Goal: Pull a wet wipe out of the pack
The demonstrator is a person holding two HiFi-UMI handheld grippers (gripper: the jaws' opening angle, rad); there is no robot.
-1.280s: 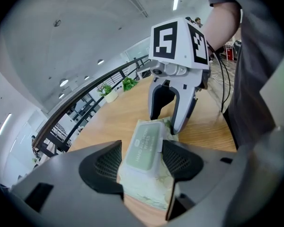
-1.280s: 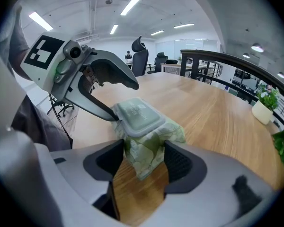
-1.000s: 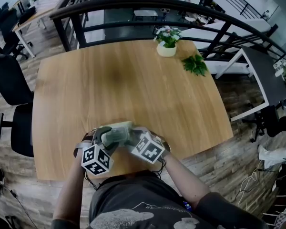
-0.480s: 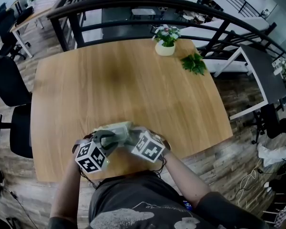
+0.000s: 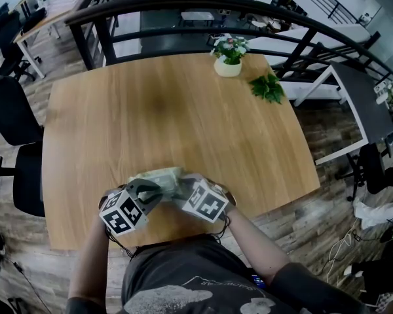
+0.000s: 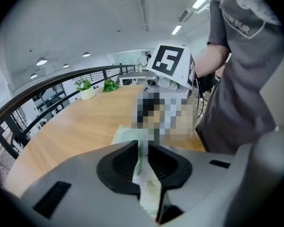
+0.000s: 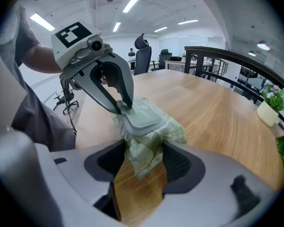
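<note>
Wet wipe pack (image 5: 158, 177) lies on the wooden table (image 5: 183, 103), close to the near edge, right in front of the person. Both grippers are on it.

Right gripper (image 7: 144, 162): we see its jaws standing wide, with the pads clamped on either side of the pack's crumpled near end. The green printed film bulges between them and a loose tail of it hangs down over the wood.

Left gripper (image 7: 124, 107): its jaws have just been closing. In the left gripper view they are nearly together, and a thin pale-green flap of the pack is pinched between the pads. From the right gripper view we note its fingertips meeting at the far left corner of the grey-green lid (image 7: 141, 115). We cannot tell whether the lid is lifted.

At the table's far edge stands a potted plant (image 5: 228, 67), with a leafy sprig (image 5: 268, 87) lying just beside it, well apart from the pack.
</note>
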